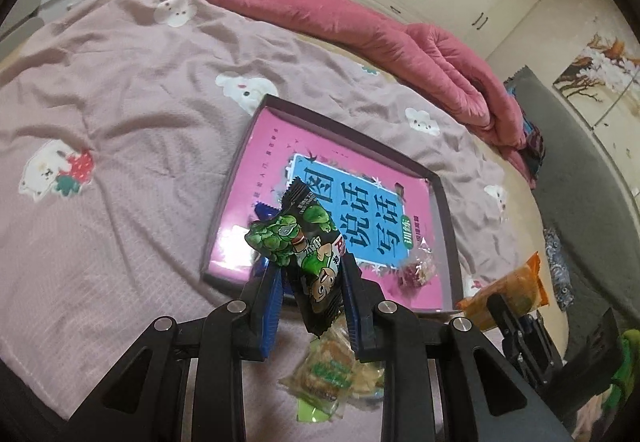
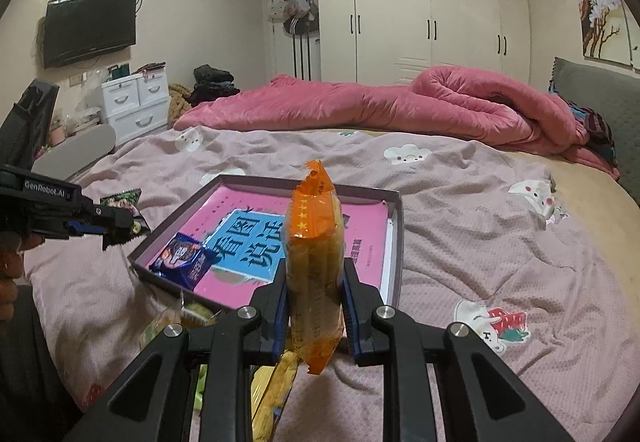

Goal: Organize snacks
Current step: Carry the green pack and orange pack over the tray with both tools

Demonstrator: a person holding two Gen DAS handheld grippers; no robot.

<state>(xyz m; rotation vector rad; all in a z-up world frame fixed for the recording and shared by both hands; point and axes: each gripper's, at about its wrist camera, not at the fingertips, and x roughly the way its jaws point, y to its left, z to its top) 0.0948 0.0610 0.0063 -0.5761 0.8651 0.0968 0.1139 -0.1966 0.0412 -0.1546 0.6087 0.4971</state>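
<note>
In the left wrist view my left gripper [image 1: 312,270] is shut on a black-and-green snack packet [image 1: 308,242], held above the near edge of a dark-rimmed tray [image 1: 348,130] that has a pink book as its floor. A clear-wrapped candy [image 1: 418,270] lies in the tray. In the right wrist view my right gripper [image 2: 315,274] is shut on an upright orange packet [image 2: 316,242] in front of the tray [image 2: 394,242]. A blue packet [image 2: 182,258] lies in the tray's near left corner. The left gripper [image 2: 118,230] hovers at the left with its packet [image 2: 124,200].
Loose wrapped snacks [image 1: 328,370] lie on the mauve bedspread [image 2: 480,242] just before the tray; more yellow ones [image 2: 276,394] lie under my right gripper. A rolled pink quilt [image 2: 400,102] runs along the far side, and a grey headboard [image 2: 584,90] stands at the right.
</note>
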